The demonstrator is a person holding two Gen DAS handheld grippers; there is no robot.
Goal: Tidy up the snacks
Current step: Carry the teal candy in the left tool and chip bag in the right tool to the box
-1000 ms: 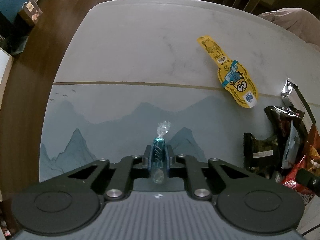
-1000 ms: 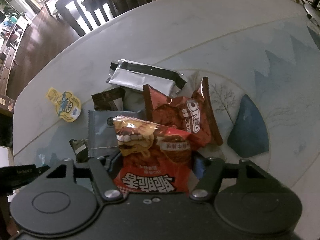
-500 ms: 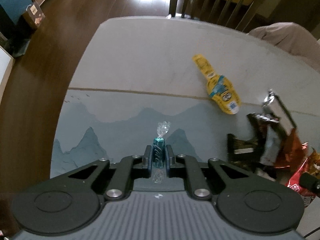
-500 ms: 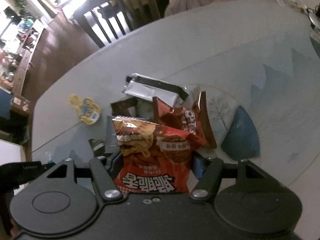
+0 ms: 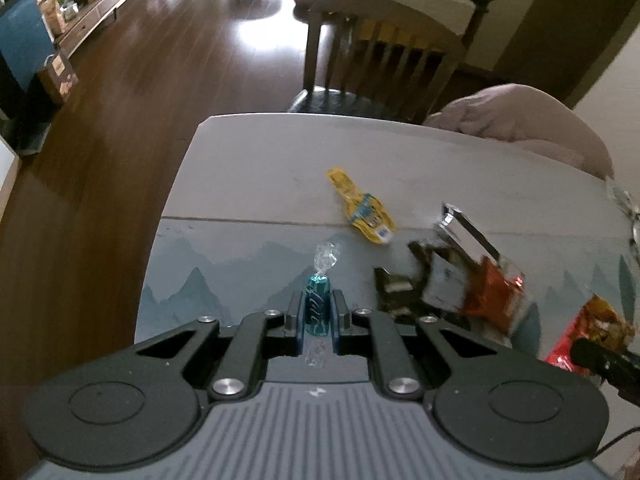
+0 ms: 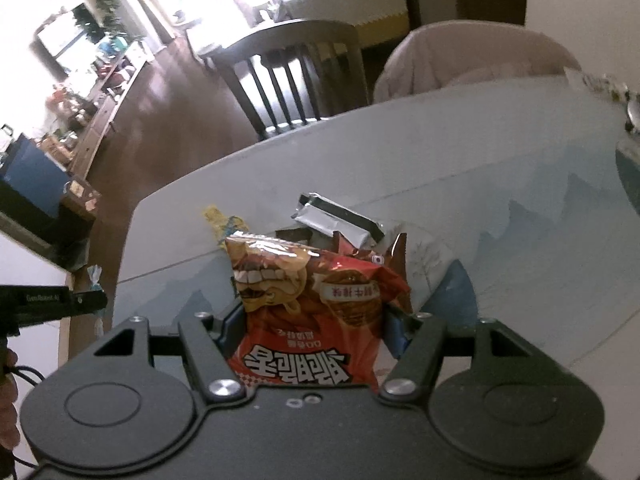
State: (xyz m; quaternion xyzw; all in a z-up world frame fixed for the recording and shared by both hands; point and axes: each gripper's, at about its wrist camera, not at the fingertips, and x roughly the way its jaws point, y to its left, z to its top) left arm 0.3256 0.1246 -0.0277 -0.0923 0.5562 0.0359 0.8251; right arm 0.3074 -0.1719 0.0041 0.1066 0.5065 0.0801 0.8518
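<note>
a small teal twist-wrapped candy (image 5: 317, 307), light and hard, was pinched mid-body above the counter (image 5: 256, 168) by the left fingers (image 5: 294, 312); a crinkly red foil snack bag (image 6: 308, 312), soft and crushable, was clamped at its lower part by the right fingers (image 6: 396, 330).

L wrist cam sits behind its fingers, raised over the table (image 5: 248, 168), facing fwd toward the wooden chair (image 5: 384, 52). R wrist cam looks likewise from further right, chair (image 6: 292, 76) ahead. Both share the snack pile (image 5: 460, 276) (image 6: 340, 224), yellow packet (image 5: 362, 208) (image 6: 224, 222), far table edge.
</note>
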